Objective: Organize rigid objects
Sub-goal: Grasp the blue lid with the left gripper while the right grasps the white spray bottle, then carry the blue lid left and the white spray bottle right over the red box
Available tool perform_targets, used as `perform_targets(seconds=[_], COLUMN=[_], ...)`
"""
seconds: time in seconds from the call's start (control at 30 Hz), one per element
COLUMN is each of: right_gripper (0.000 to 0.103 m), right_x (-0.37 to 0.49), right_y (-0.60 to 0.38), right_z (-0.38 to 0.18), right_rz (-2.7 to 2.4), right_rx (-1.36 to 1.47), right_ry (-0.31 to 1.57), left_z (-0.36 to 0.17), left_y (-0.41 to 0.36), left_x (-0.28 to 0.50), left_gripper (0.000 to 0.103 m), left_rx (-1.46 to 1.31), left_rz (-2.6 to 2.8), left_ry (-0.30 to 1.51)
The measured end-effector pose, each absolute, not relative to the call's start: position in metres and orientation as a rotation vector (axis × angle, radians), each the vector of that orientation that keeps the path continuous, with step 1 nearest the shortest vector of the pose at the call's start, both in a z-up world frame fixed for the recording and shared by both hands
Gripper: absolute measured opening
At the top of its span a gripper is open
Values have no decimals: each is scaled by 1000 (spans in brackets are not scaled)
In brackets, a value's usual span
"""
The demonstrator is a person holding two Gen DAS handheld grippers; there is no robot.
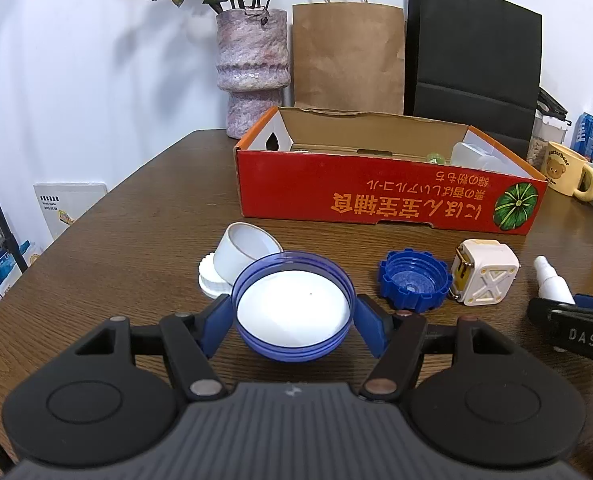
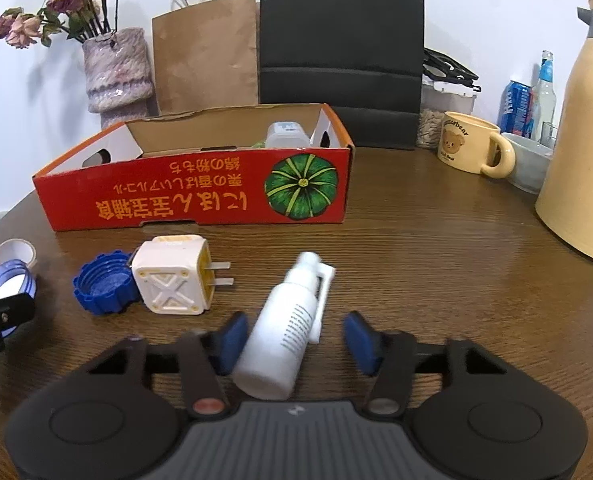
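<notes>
A shallow blue lid with a white inside sits between the pads of my left gripper, which is shut on its rim. Behind it a white cup leans on a small white ridged cap. To the right lie a blue screw cap and a white plug adapter. A white spray bottle lies on the table between the fingers of my right gripper. Its left pad is against the bottle and the right pad stands clear of it. The red cardboard box behind holds a translucent container.
Along the back stand a pink vase with dried flowers, a brown paper bag and a black bag. At the right are a yellow bear mug, a grey bowl, a cream flask, a can and a bottle.
</notes>
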State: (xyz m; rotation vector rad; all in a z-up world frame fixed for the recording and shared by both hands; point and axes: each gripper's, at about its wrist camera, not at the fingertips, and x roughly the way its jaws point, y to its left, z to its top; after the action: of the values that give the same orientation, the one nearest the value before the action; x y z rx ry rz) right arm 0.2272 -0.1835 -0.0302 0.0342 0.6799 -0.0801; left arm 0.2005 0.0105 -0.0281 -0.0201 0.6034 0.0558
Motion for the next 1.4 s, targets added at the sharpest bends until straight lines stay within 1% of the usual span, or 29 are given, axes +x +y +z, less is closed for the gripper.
perform_targets(seconds=[0.07, 0.27, 0.37, 1.1, 1.4], right_gripper=[30, 29, 26, 26, 26], right_x=[225, 223, 220, 209, 213], right_y=[-185, -184, -185, -181, -174], right_z=[-29, -29, -27, -7, 5], right_rz=[-65, -64, -66, -7, 27], right_rx=[43, 34, 36, 36, 21], right_ry=[674, 660, 639, 566, 533], left_z=[-28, -27, -27, -20, -4], left_y=[11, 11, 11, 9, 5], left_x=[200, 200, 200, 200, 207], left_gripper=[68, 68, 68, 68, 68], left_rx=[-21, -20, -19, -14, -8], left_rz=[55, 55, 53, 43, 37], left_ry=[603, 598, 595, 594, 571])
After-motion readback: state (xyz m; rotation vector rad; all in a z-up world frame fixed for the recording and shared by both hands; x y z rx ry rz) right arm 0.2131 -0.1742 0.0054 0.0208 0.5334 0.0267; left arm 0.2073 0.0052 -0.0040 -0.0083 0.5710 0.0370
